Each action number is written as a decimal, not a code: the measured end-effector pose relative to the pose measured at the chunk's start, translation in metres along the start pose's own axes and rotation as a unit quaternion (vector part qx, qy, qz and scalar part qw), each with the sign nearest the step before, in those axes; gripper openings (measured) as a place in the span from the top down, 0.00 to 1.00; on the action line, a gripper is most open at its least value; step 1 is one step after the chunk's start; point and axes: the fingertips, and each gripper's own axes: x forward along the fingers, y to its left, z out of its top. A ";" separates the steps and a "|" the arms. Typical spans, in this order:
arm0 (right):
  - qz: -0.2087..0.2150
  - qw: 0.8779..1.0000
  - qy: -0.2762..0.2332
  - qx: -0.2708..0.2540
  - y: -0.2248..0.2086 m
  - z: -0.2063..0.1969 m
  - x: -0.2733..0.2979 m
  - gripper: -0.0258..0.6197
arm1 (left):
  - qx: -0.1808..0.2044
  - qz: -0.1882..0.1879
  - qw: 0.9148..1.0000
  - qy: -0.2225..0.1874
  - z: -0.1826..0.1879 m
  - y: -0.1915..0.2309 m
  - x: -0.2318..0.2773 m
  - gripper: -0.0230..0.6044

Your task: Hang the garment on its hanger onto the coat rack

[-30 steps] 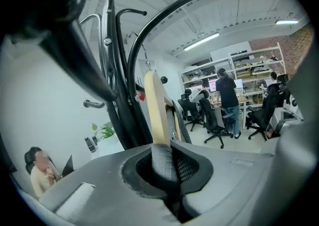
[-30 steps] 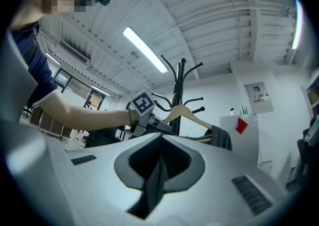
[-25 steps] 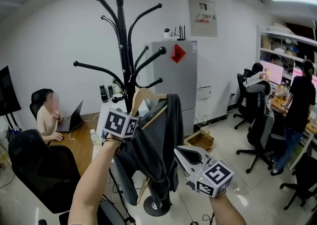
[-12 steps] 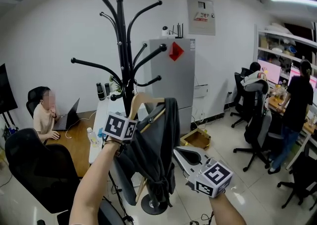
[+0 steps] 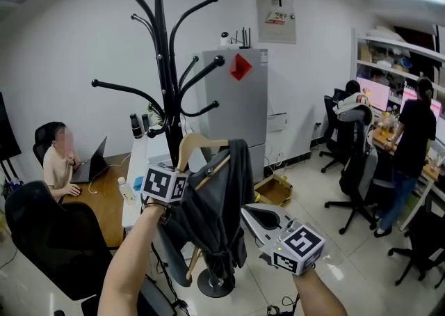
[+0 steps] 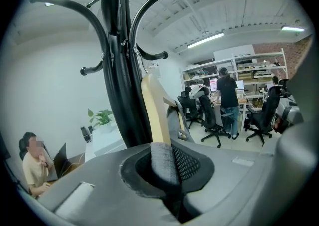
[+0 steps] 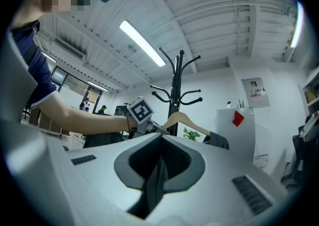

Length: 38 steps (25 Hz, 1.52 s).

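Where the garment (image 5: 219, 203) is hanging: centre frame, hanger (image 5: 198, 143) against coat rack (image 5: 161, 64).
Left hand-held gripper (image 6: 162, 163): clamping hanger, jaws just easing apart.
Right hand-held gripper (image 5: 249, 213): idling closed, empty.
Remaining: likely settling on the rack, then releasing.

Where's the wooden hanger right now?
In the head view the wooden hanger sits left of centre, clamped in the left gripper, just beside the black coat rack and below its arms, with the dark garment draped over it.
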 end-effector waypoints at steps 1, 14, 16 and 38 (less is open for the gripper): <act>-0.001 1.000 0.001 0.002 0.000 0.000 -0.001 0.96 | 0.002 0.004 1.000 -0.001 0.000 0.001 -0.001 0.91; -0.010 0.999 0.005 0.033 0.000 -0.016 -0.013 0.96 | 0.057 0.071 0.985 -0.147 0.018 -0.016 -0.071 0.40; -0.011 0.999 0.009 0.041 -0.001 -0.022 -0.014 0.96 | 0.049 0.076 0.979 -0.183 0.018 -0.028 -0.096 0.43; 0.043 0.996 0.030 0.075 0.052 -0.081 0.000 0.96 | -0.111 -0.021 0.977 -0.178 -0.126 -0.147 -0.114 0.96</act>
